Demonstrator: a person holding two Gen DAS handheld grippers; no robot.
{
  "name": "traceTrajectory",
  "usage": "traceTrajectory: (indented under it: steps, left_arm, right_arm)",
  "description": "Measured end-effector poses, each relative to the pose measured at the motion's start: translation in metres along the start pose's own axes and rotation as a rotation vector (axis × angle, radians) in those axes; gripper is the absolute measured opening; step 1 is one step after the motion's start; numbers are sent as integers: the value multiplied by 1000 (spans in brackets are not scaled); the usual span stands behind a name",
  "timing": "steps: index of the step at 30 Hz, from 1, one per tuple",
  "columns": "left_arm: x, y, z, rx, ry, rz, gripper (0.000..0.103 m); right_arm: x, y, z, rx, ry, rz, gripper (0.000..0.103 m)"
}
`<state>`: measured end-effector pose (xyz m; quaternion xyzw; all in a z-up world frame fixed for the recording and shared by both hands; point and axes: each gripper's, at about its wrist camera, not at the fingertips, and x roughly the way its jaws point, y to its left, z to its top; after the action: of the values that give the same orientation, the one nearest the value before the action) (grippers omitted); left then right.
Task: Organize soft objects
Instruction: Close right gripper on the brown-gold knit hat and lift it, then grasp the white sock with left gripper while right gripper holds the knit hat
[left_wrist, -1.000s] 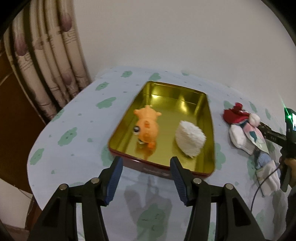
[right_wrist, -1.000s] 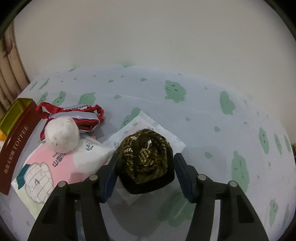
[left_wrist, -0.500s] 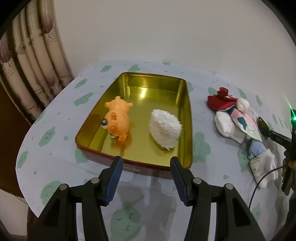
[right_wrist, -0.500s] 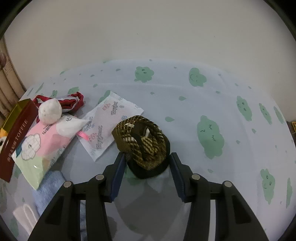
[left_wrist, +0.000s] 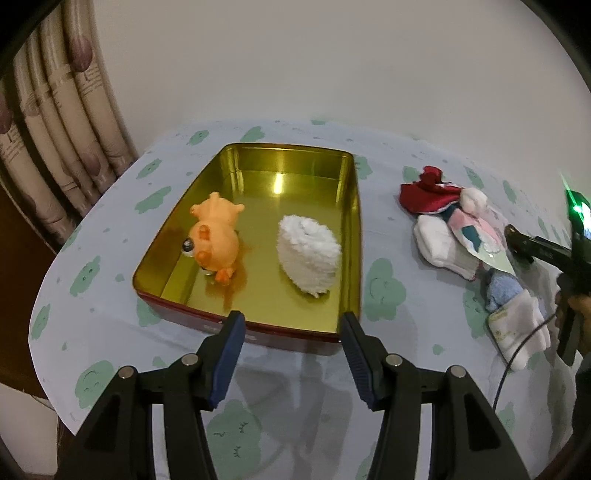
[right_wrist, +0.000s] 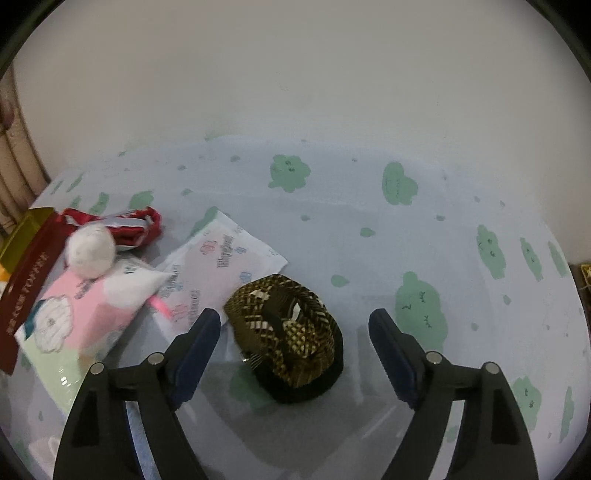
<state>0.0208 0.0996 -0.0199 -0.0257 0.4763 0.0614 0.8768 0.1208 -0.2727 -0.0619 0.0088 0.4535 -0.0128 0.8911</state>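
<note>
A gold tin tray (left_wrist: 343, 236) holds an orange plush toy (left_wrist: 214, 243) and a white fluffy roll (left_wrist: 308, 254). My left gripper (left_wrist: 291, 325) is open and empty above the tray's near rim. My right gripper (right_wrist: 295, 325) is open, its fingers apart on either side of a brown-and-gold woven pouch (right_wrist: 291, 332) that lies on the cloth. Left of the pouch lie a white sachet (right_wrist: 218, 266), a pink packet (right_wrist: 70, 325), a white pompom (right_wrist: 90, 251) and a red cloth (right_wrist: 133, 229). In the left wrist view the red cloth (left_wrist: 428, 194) and white socks (left_wrist: 439, 247) lie right of the tray.
The table has a pale blue cloth with green cloud prints (right_wrist: 369, 229). A blue sock (left_wrist: 500, 291) and another white sock (left_wrist: 521, 328) lie near the right gripper body (left_wrist: 546, 251). Curtains (left_wrist: 55, 122) hang at the left. A wall stands behind.
My right gripper has opened and let go of the woven pouch, which now lies on the cloth. My left gripper view has shifted so the tray sits more central.
</note>
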Motion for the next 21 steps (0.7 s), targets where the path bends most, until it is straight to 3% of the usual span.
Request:
traceTrajectory:
  steps: [1, 3, 5, 8, 21]
  left_arm:
    - [0, -3, 0, 10, 0, -2, 54]
    - [1, -10, 1, 26, 9, -11, 54]
    - [3, -17, 2, 37, 17, -28, 54]
    - [5, -31, 3, 63, 28, -53, 54]
    - [15, -113, -3, 213, 128, -277, 54]
  right_arm:
    - [5, 0, 0, 0, 13, 6, 72]
    - [12, 1, -2, -6, 34, 22, 54]
    - [15, 3, -5, -15, 34, 23, 54]
    - [11, 5, -9, -31, 29, 31, 42]
    - [-40, -31, -62, 14, 13, 48, 42]
